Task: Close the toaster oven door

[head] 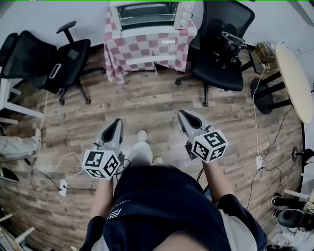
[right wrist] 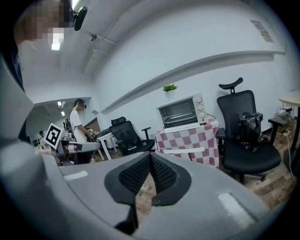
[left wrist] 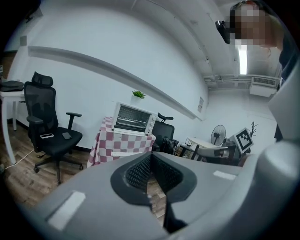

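One toaster oven (head: 183, 13) seemingly holds a wire rack (right wrist: 179, 113).

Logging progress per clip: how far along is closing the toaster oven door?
Nothing done yet: the toaster oven sits across the room, out of reach; whether it is shut is unclear. In hand: nothing; left gripper and right gripper are shut, empty. Left: walking over and closing it.
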Available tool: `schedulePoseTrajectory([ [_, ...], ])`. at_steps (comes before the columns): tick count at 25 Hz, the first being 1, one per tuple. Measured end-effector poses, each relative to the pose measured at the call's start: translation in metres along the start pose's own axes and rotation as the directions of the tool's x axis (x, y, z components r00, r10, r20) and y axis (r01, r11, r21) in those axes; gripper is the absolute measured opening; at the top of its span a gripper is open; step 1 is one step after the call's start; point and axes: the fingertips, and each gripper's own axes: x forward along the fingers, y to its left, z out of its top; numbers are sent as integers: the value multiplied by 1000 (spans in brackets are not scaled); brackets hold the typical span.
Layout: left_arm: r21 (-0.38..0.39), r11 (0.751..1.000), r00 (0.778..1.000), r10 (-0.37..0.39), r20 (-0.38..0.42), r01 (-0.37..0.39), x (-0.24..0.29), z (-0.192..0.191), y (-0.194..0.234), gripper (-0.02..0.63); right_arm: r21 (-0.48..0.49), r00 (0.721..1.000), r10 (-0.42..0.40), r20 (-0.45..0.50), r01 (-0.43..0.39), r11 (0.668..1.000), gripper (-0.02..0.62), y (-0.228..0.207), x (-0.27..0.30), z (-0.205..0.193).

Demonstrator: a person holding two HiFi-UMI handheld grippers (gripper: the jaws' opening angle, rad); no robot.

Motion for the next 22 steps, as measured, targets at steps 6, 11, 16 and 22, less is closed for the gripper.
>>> schedulePoseTrajectory([
  [6, 2, 1000, 1000, -24, -16, 24, 47, 17, 35, 14, -5, 1000, -24, 7, 24, 1000, 3, -17, 49, 22],
  [11, 21, 999, 999, -44, -29, 44, 83, 32, 64, 14, -10, 999, -35, -9, 35, 999, 9, -31, 93, 35],
  [16, 20, 997, 995, -71, -66, 72, 110, 37, 89, 14, -19, 998, -42, -39, 41, 999, 15, -35, 132, 43],
  [22, 22, 993, 989, -117, -88, 119, 141, 45, 108, 21, -2, 996, -67, -58, 67, 998, 32, -47, 164, 48],
])
